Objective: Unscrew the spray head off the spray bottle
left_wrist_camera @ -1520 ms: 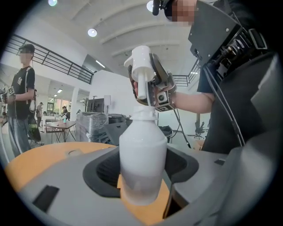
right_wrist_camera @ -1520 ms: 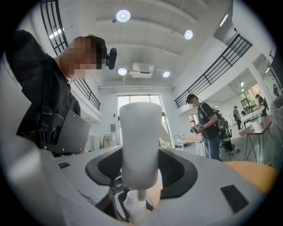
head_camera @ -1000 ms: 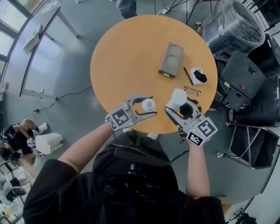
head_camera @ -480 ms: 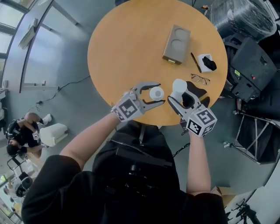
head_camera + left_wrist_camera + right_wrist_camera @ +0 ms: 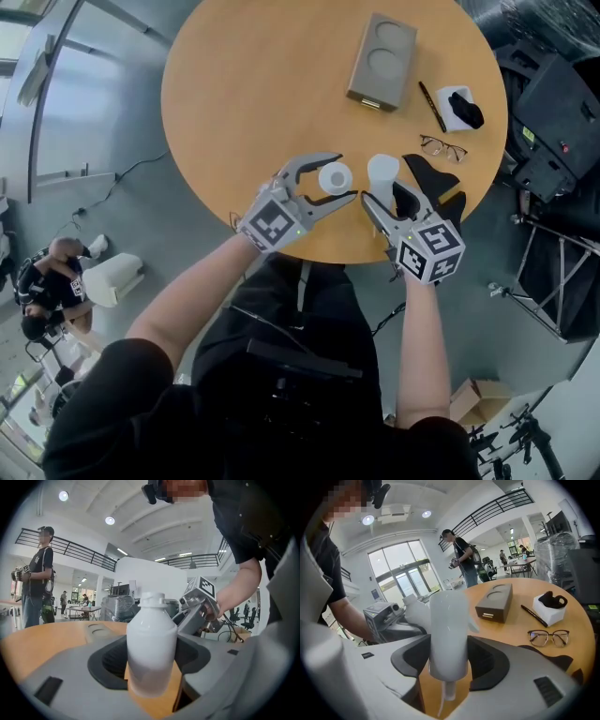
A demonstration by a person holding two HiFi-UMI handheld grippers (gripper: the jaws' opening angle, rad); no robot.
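your left gripper (image 5: 343, 177) clamps the white plastic bottle (image 5: 151, 644) between wide-set jaws. your right gripper (image 5: 386, 186) pinches the separate white spray head (image 5: 449, 634) over the round wooden table (image 5: 253, 94).

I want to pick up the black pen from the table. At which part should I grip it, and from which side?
Probably mid-barrel of the pen, from straight above, jaws across its width: it lies flat on the table, thin and long.

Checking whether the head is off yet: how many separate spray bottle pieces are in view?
2. The bottle body is clamped in the left gripper; the spray head, dip tube hanging, is clamped in the right gripper. No further pieces show.
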